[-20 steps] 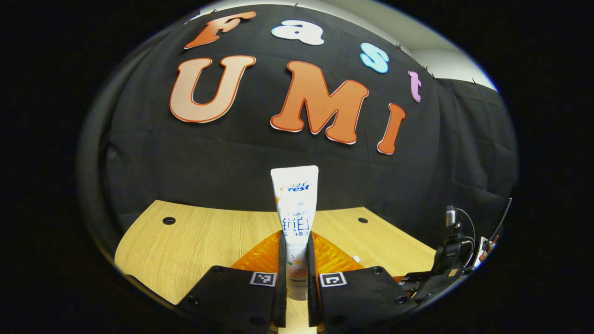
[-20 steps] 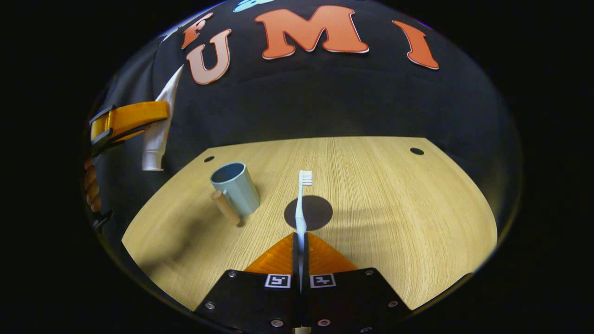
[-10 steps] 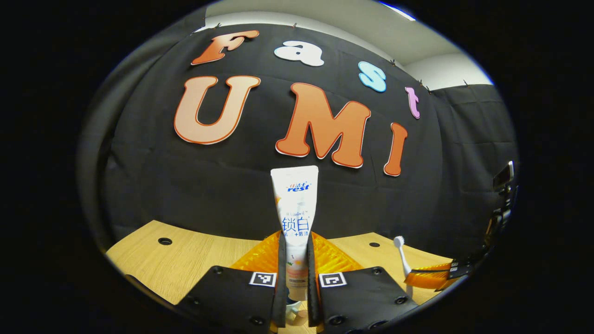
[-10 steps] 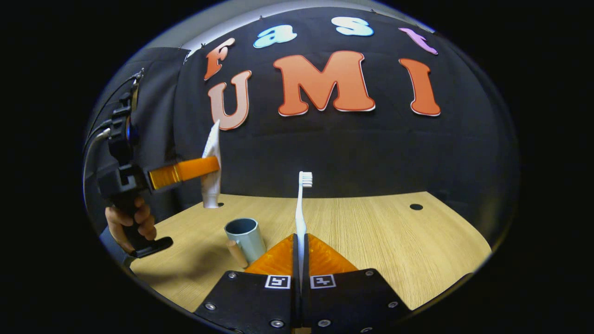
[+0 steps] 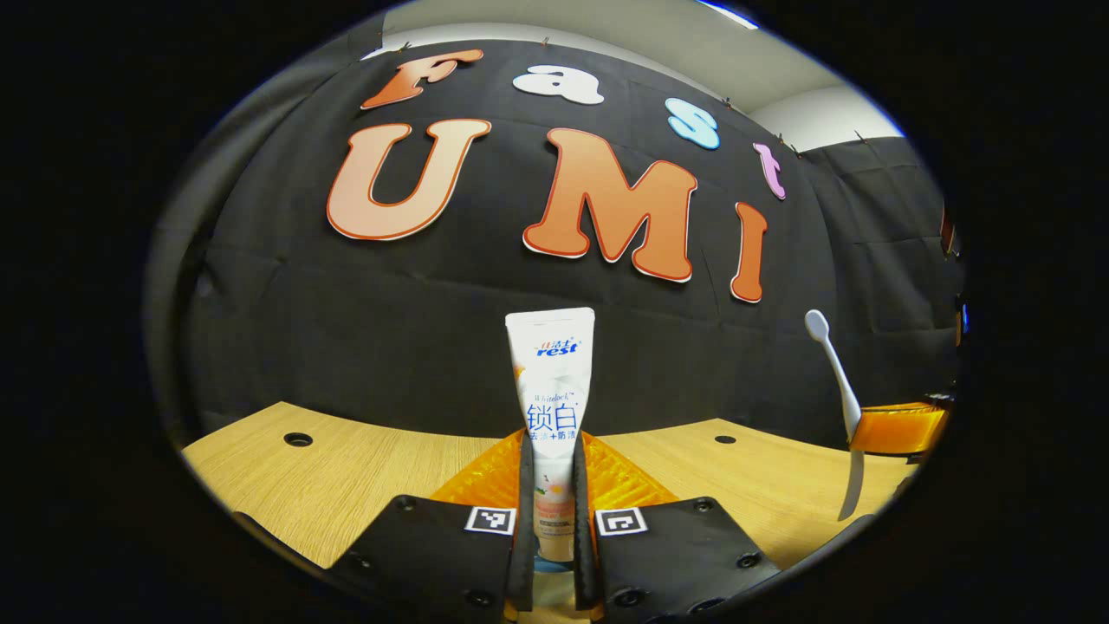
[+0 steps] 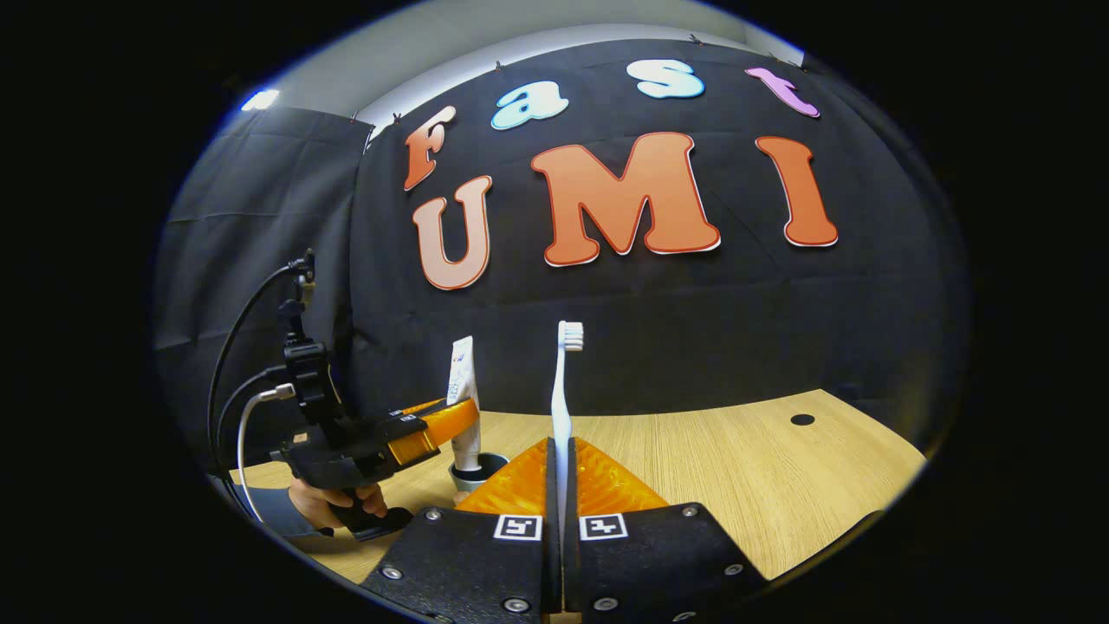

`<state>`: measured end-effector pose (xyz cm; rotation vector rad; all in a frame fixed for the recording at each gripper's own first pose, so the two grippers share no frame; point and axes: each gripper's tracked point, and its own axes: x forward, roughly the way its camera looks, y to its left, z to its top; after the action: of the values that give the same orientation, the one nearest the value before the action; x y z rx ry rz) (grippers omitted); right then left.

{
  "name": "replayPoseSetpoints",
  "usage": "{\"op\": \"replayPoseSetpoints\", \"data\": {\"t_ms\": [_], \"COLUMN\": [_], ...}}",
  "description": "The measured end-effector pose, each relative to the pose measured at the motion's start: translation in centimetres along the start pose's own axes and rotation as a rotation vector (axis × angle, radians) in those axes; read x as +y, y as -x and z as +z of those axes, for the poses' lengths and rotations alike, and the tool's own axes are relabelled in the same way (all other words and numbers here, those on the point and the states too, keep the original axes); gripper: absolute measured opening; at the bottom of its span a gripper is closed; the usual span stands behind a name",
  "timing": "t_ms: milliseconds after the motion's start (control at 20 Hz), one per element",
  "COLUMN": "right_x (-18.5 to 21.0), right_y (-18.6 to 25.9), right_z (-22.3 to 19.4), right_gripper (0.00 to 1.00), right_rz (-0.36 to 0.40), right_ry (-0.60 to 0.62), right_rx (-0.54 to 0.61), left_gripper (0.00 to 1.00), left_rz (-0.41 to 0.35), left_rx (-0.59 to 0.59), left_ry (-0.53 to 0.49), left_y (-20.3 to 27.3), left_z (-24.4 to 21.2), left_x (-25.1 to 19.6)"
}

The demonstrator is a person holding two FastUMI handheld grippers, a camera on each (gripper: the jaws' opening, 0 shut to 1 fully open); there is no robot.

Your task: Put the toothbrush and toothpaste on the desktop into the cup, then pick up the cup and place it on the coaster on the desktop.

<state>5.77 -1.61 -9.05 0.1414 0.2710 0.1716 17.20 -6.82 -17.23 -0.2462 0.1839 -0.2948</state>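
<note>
A white toothpaste tube (image 5: 551, 390) stands upright between the fingers of my left gripper (image 5: 550, 520), which is shut on it. Just under the tube a bit of the blue cup (image 5: 546, 565) shows. In the right gripper view the tube (image 6: 462, 390) has its lower end inside the cup (image 6: 487, 466), with the left gripper (image 6: 446, 422) still clamped on it. My right gripper (image 6: 559, 485) is shut on a white toothbrush (image 6: 562, 390) held upright, bristles on top, to the right of the cup. The same toothbrush (image 5: 833, 373) appears at the right in the left gripper view.
The wooden table (image 6: 736, 485) has round holes near its back edge (image 6: 802, 419) (image 5: 297, 439). A hand (image 6: 333, 503) holds the left gripper's handle low at the left, with cables rising above it. The black cloth wall stands close behind the table.
The left gripper has come down, bringing the toothpaste's lower end into the cup. The right gripper has tilted up and moved nearer the cup, with the toothbrush now upright.
</note>
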Motion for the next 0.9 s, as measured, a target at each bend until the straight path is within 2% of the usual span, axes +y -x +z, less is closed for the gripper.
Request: {"op": "replayPoseSetpoints", "data": {"t_ms": [300,550,800,850,900], "right_x": [-0.1,-0.7,-1.1,-1.1,-1.1], "right_y": [-0.3,-0.5,-0.5,-0.6,-0.5], "right_z": [0.3,0.4,0.5,0.5,0.5], "right_gripper": [0.01,0.02,0.02,0.02,0.02], "right_rz": [0.002,-0.012,-0.023,-0.025,-0.028], "right_ry": [-0.008,-0.024,-0.036,-0.036,-0.034], "right_rx": [-0.016,-0.015,-0.013,-0.011,-0.010], "left_gripper": [0.19,0.20,0.30,0.40,0.41], "left_rz": [0.009,0.010,-0.031,-0.038,-0.039], "left_rx": [0.048,0.082,0.091,0.101,0.107], "left_ry": [-0.014,-0.020,-0.009,-0.011,-0.011], "left_y": [-0.8,-0.9,-0.6,-0.5,-0.5], "left_z": [-3.9,-4.8,-4.9,-5.0,-5.2], "left_x": [0.3,0.4,-0.4,-0.5,-0.5]}}
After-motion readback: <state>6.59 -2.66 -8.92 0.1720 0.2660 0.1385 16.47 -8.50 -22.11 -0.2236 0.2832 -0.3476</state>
